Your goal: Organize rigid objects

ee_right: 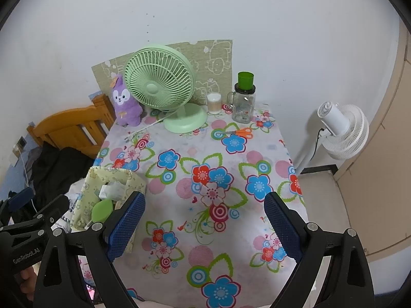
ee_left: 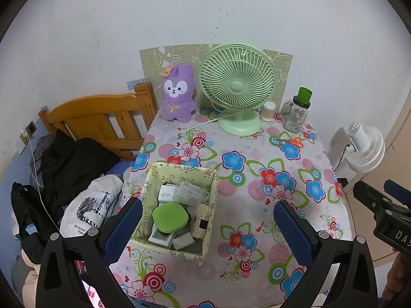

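1. At the far left, a white cloth bag (ee_left: 88,210) printed with a black picture and the partly readable words "My Heart" is seen lying beside a wooden bed frame (ee_left: 100,118).
2. A rectangular fabric basket (ee_left: 143,192), pale yellow with small cartoon prints, is set on the near left of the table (ee_left: 257,205). In it are seen a white charger (ee_left: 166,193) marked "45W", a coiled white cable (ee_left: 191,192), a smooth rounded green case (ee_left: 171,217) and a flat white device (ee_left: 161,238).
3. The left gripper (ee_left: 208,228) is held above the basket with its jaws wide apart and nothing between them; the pads are blue and dimpled. On its black body, seen from the right wrist view, "GenRobot.AI" can be read.
4. The table is covered by a cloth printed with red, blue and pink flowers.
5. Along the far edge stand a fuzzy purple plush rabbit (ee_left: 178,93), a round green grille fan (ee_left: 237,84), a ribbed white cotton-swab tub (ee_left: 268,110) and a clear glass handled jar (ee_left: 295,116) with a green cup on top.
6. Orange-handled scissors (ee_right: 240,132) lie flat near the jar.
7. The right gripper (ee_right: 204,227) is held over the bare cloth, jaws wide apart and empty.
8. A white standing fan (ee_right: 341,131) is seen at the far right.
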